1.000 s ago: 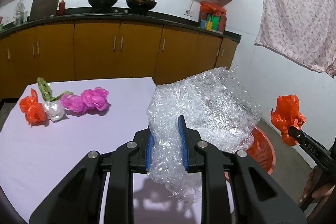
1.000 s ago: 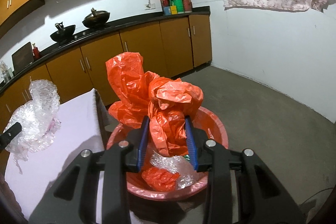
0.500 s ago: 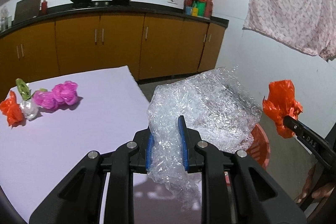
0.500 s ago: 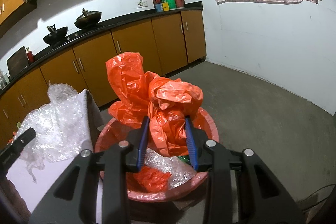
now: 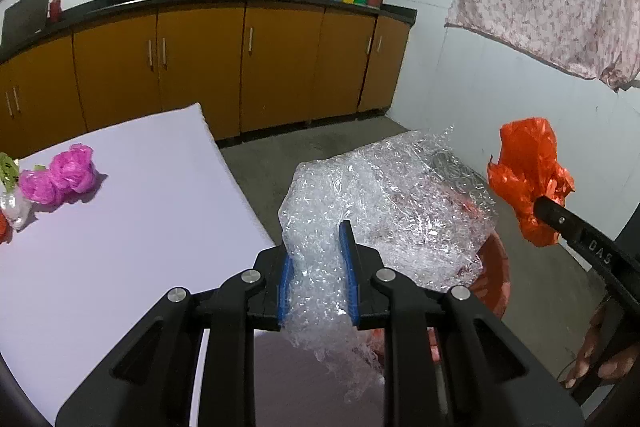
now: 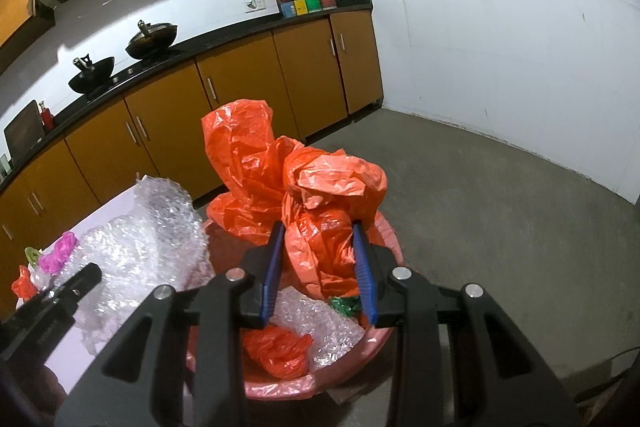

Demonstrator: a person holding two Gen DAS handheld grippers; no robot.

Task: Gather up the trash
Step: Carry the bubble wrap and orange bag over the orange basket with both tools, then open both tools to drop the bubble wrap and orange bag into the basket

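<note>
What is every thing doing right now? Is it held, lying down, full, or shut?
left tool: shut on the bubble wrap.
bubble wrap: crumpled, held over the red basin.
right tool: shut on the orange bag.
orange bag: crumpled, held above the basin.
red basin: on the floor, partly filled with trash.
pink bags: lying on the table.
cupboard doors: shut.

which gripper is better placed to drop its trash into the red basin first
Right. The right gripper holds its orange plastic bag directly above the red plastic basin; the left gripper's clear bubble wrap hangs at the rim.
</note>
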